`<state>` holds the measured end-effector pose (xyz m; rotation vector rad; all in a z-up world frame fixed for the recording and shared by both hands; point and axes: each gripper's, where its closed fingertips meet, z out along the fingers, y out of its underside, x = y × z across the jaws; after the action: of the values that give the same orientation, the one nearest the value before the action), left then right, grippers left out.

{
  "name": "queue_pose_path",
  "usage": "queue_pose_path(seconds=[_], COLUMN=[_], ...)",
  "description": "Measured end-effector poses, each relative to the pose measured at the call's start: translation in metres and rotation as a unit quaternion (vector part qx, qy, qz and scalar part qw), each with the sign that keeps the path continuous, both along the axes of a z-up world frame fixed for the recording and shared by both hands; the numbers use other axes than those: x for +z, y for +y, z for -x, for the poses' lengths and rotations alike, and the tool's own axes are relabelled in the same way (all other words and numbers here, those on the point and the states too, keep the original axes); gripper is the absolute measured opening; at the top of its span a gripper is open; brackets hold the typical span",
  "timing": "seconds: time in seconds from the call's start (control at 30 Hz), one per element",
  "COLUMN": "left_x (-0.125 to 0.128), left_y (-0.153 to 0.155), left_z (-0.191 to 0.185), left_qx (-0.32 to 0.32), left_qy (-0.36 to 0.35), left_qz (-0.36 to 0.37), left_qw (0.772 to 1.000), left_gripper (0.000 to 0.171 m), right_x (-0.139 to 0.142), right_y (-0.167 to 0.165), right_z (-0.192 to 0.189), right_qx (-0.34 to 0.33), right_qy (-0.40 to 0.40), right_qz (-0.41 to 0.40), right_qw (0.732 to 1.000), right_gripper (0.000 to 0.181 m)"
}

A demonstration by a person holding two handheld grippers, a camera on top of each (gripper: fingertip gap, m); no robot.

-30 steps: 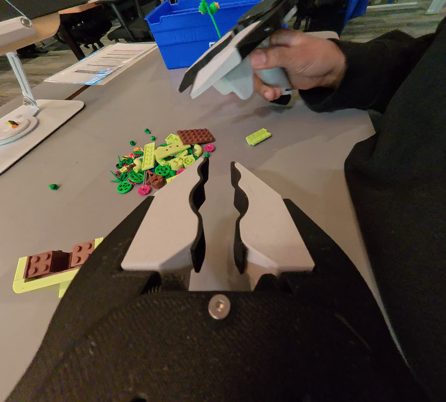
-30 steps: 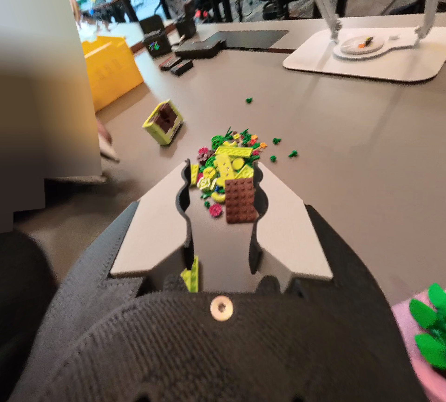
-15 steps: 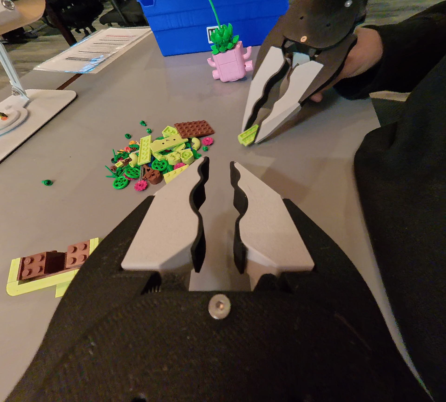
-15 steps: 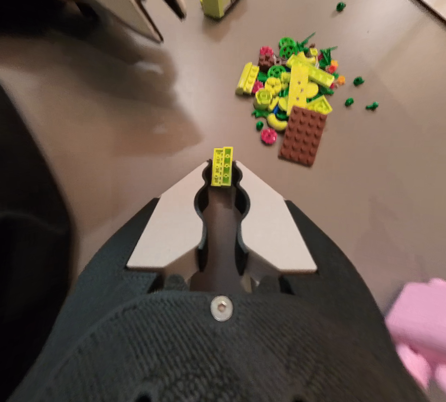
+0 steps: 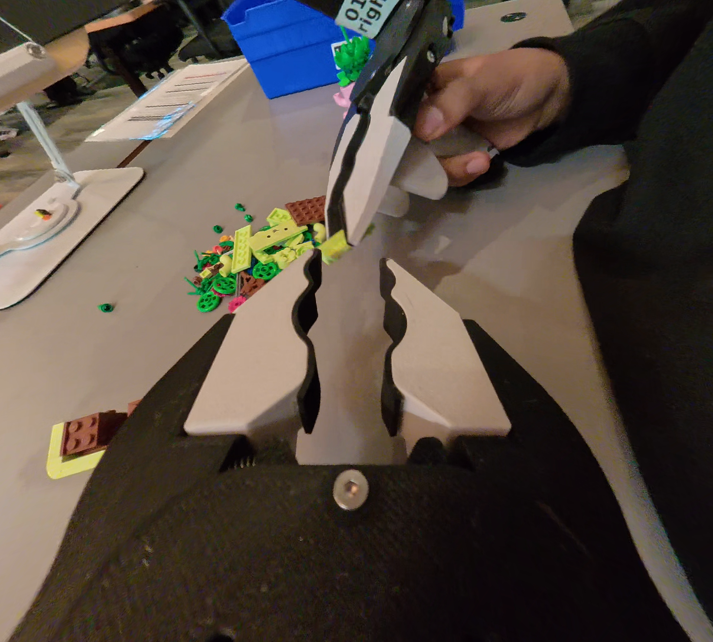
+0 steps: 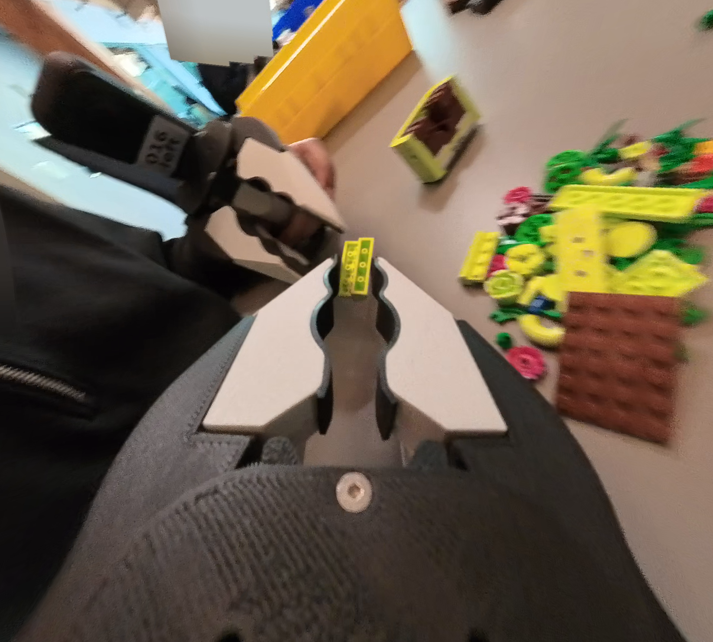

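Note:
My right gripper (image 6: pixel 355 264) is shut on a small lime-green brick (image 6: pixel 357 268), held by its tips above the grey table (image 6: pixel 482 45). In the left wrist view the right gripper (image 5: pixel 342 237) comes down from above with the brick (image 5: pixel 334 249) just past my left fingertips. My left gripper (image 5: pixel 351 261) is open and empty, low over the table. It also shows in the right wrist view (image 6: pixel 308 234), just left of the brick. A pile of lime, green, pink and brown bricks (image 5: pixel 250 257) lies to the left, with a brown plate (image 6: pixel 617 365) at its edge.
A lime and brown brick assembly (image 5: pixel 85 438) lies at the near left, also in the right wrist view (image 6: pixel 436 129). A blue bin (image 5: pixel 289 45), a pink pot with a green plant (image 5: pixel 349 79), a paper sheet (image 5: pixel 169 106) and a white lamp base (image 5: pixel 58 222) stand farther off. A yellow bin (image 6: pixel 332 56) stands behind. The tips of both grippers are at nearly the same place. My right tips are roughly 10 cm from the brown plate (image 6: pixel 617 365). It is also in sight in the left wrist view (image 5: pixel 316 205).
My right gripper has lifted the lime brick off the table and carried it over to my left gripper's tips. My left jaws have opened wider.

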<state>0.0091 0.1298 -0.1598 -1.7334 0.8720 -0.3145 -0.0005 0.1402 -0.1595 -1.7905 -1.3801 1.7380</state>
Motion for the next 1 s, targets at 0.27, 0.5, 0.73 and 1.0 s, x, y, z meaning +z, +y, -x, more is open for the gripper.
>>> queue_pose_path(seconds=[0.27, 0.5, 0.73, 1.0], left_x=[0.011, 0.012, -0.019, -0.043], left_y=[0.021, 0.039, 0.050, 0.049], left_z=[0.042, 0.113, 0.134, 0.131], left_qx=[0.103, 0.245, 0.241, 0.193], left_qy=[-0.017, -0.067, -0.061, 0.036], left_qz=[-0.036, -0.002, 0.116, 0.149], left_qw=[0.994, 0.967, 0.962, 0.969], left_gripper=[0.044, 0.097, 0.100, 0.071], right_x=[-0.027, -0.047, -0.016, 0.031], right_y=[0.055, 0.063, 0.051, 0.043], right_z=[-0.015, -0.019, -0.007, 0.023], right_qx=[-0.125, -0.125, -0.113, -0.059], right_qy=[-0.093, -0.155, -0.082, -0.010], right_qz=[-0.226, -0.372, -0.369, -0.381], right_qw=[0.961, 0.906, 0.919, 0.923], right_gripper=[0.014, 0.019, 0.029, 0.031])
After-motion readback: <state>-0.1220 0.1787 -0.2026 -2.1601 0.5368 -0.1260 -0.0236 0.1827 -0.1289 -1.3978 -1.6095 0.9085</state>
